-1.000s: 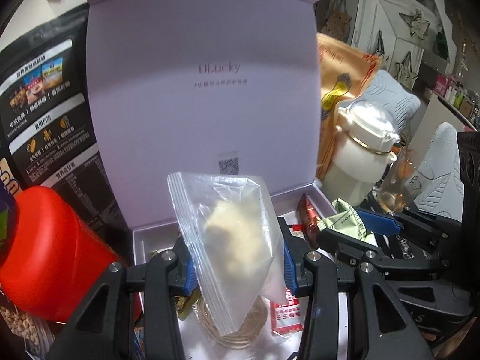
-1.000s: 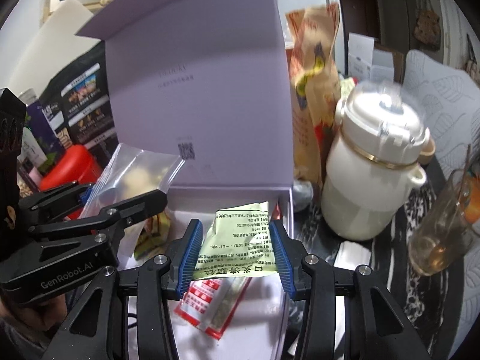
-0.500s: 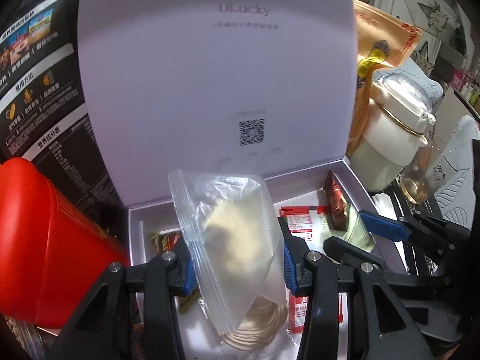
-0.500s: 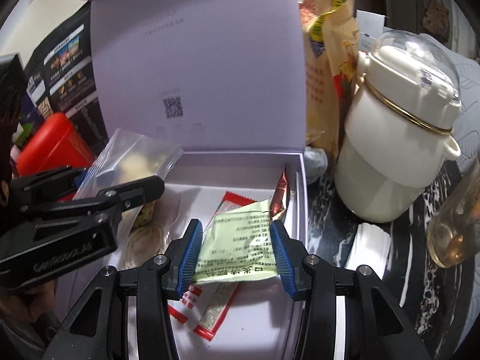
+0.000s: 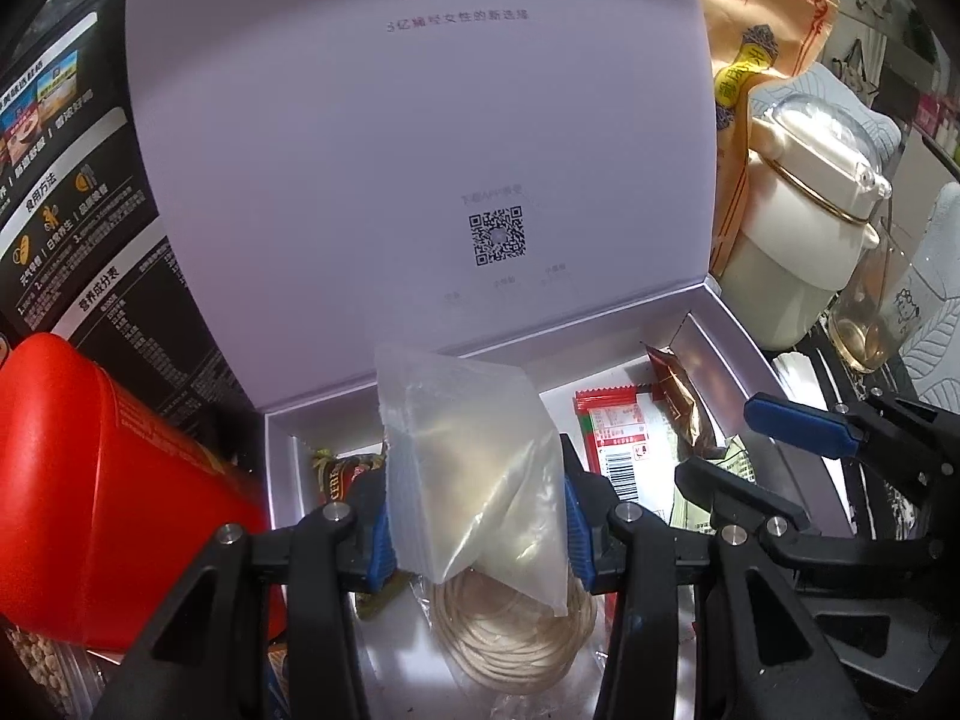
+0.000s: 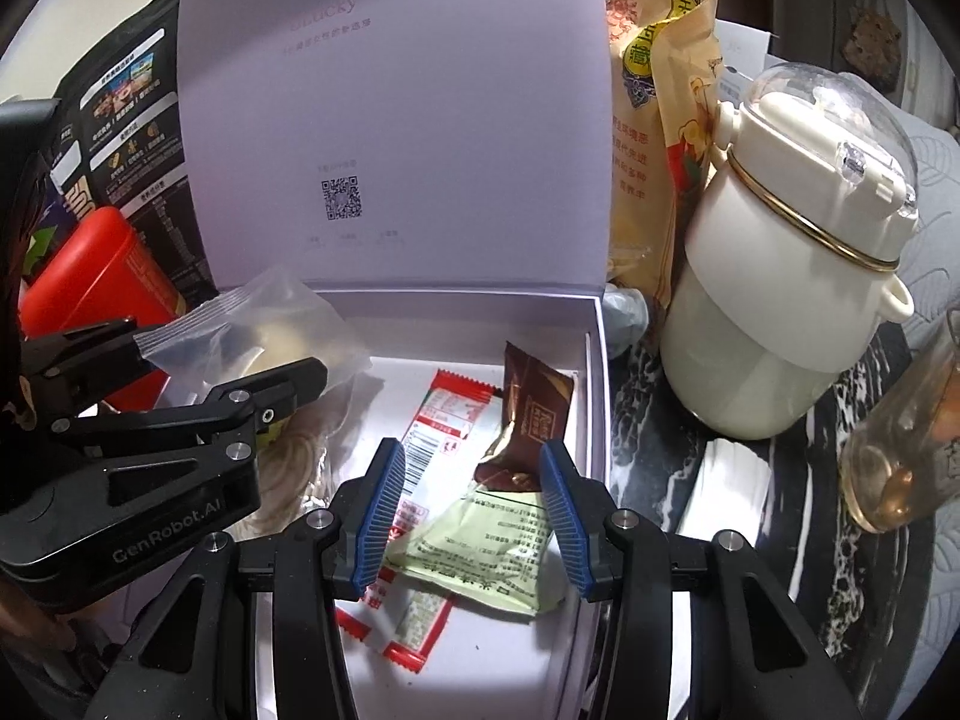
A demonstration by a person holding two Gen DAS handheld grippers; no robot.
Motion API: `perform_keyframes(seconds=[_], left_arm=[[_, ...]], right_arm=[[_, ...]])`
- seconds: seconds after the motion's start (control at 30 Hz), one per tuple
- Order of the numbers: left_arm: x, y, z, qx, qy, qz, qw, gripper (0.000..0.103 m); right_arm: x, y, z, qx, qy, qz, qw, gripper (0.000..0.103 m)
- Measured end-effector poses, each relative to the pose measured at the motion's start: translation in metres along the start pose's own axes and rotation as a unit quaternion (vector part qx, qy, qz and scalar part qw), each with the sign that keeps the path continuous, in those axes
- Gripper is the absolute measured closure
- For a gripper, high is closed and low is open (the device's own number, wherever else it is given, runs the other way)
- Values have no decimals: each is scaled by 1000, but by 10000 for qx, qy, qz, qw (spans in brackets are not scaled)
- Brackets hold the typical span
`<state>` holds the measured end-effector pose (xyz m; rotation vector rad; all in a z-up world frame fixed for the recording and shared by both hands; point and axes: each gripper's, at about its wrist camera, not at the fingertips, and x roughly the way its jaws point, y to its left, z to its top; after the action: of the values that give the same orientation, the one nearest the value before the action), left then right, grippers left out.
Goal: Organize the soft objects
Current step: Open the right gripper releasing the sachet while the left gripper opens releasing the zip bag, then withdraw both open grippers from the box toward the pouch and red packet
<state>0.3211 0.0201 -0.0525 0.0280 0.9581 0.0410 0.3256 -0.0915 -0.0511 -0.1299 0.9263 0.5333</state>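
Observation:
My left gripper is shut on a clear plastic bag with pale contents, holding it upright over the left half of an open lilac box. The same bag shows at the left of the right wrist view. My right gripper hangs open over the right half of the box. A green printed packet lies low between its blue pads, resting on a red sachet. Beside them lies a brown wrapper.
The raised box lid stands just behind both grippers. A bagged coil of pale strands lies under the left gripper. A red canister crowds the left; a white pot, a glass and an orange snack bag stand right.
Both grippers sank toward the box and tipped downward. The green packet slipped from between the right pads and now lies on the sachets. The left gripper keeps its grip on the bag.

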Motion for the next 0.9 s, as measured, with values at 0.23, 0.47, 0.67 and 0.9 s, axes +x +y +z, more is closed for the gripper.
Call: perform_keyframes(seconds=[0.23, 0.47, 0.67, 0.9], left_arm=[[-3, 13, 6, -284, 38, -206, 9994, 46], [-23, 11, 7, -297, -250, -99, 9992, 24], [-49, 7, -2, -101, -533, 54, 9985, 24], [-95, 22, -1, -64, -1001, 6, 9950, 24]], right_arm=[[-15, 6, 3, -22, -122, -8, 9999, 45], [-36, 8, 7, -99, -281, -43, 9995, 44], [-47, 13, 6, -250, -436, -80, 9987, 44], [-72, 21, 4, -338, -708, -59, 9969, 43]])
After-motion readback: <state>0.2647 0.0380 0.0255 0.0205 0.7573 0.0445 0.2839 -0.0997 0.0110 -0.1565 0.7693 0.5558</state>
